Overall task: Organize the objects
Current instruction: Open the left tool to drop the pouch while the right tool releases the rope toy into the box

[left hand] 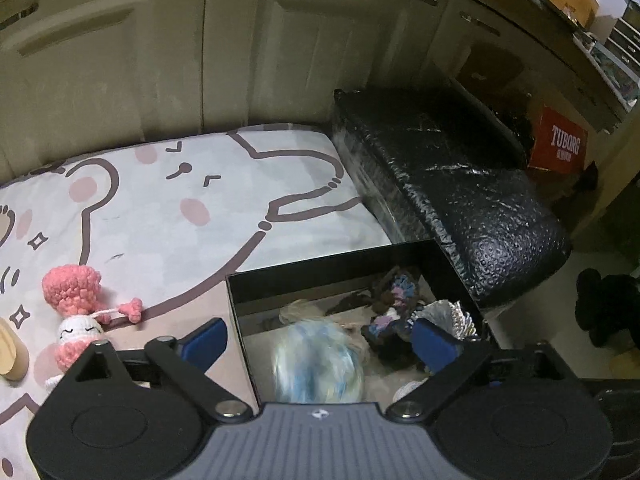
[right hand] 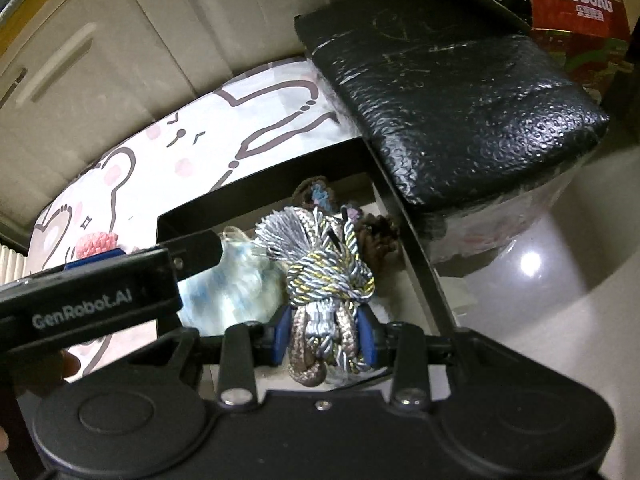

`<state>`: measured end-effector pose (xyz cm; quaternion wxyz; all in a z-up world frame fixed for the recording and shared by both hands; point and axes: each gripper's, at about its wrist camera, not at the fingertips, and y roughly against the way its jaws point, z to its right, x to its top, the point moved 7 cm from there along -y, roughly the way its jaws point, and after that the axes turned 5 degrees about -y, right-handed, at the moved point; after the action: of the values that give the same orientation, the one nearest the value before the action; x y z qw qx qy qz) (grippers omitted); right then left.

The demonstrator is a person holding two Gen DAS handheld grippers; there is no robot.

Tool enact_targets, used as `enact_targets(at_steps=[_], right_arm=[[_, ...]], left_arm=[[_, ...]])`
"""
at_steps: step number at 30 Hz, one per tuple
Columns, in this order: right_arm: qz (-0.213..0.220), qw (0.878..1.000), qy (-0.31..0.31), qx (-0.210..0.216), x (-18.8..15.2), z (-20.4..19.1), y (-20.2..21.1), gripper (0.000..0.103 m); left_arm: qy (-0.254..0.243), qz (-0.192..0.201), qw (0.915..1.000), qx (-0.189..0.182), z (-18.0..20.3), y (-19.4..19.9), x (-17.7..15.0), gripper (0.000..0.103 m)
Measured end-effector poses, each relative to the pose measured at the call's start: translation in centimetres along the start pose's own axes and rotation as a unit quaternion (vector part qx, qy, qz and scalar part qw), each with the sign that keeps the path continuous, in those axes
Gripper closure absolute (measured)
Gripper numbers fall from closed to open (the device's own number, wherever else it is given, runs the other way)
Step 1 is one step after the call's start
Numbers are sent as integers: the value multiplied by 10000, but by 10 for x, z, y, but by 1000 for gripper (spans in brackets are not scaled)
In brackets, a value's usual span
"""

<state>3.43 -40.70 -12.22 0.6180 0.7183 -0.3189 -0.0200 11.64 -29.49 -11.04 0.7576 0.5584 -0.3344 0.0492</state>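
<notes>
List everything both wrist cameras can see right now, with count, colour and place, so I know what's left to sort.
box: one, black, open, on the bed's edge
blue-white fluffy item: one, blurred, inside the box
brown crochet piece: one, with blue and pink, inside the box at the far side
rope tassel bundle: one, silver-grey and gold, above the box
crochet doll: one, pink and white, on the sheet left of the box
bed sheet: one, white with a bear print
padded black block: one, beside the bed
Tuborg carton: one, red, behind the block
left gripper: open, over the box
right gripper: shut on the rope tassel bundle
</notes>
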Motion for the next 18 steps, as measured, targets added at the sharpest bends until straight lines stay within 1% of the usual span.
enact_targets(at_steps=[3, 8, 13, 14, 15, 16, 18], right_arm=[[53, 9999, 83, 27, 2, -4, 3, 67], [-43, 9988, 404, 290, -5, -21, 5, 66], [-116, 9976, 616, 298, -9, -34, 1, 65], [-100, 9977, 627, 236, -9, -34, 0, 62], [-85, 9978, 638, 157, -8, -34, 0, 51], [-53, 9979, 632, 102, -8, -33, 1, 44], [6, 9981, 613, 66, -6, -32, 3, 43]], left_arm=[[21, 41, 9999, 93, -4, 4, 1, 5], [205, 84, 9996, 202, -14, 11, 3, 5], [203, 63, 9994, 281, -19, 15, 2, 5], [186, 46, 9994, 299, -20, 16, 1, 5], [174, 27, 9993, 320, -21, 16, 0, 5], [166, 5, 9993, 344, -21, 16, 0, 5], [154, -47, 9991, 399, -23, 16, -2, 5]])
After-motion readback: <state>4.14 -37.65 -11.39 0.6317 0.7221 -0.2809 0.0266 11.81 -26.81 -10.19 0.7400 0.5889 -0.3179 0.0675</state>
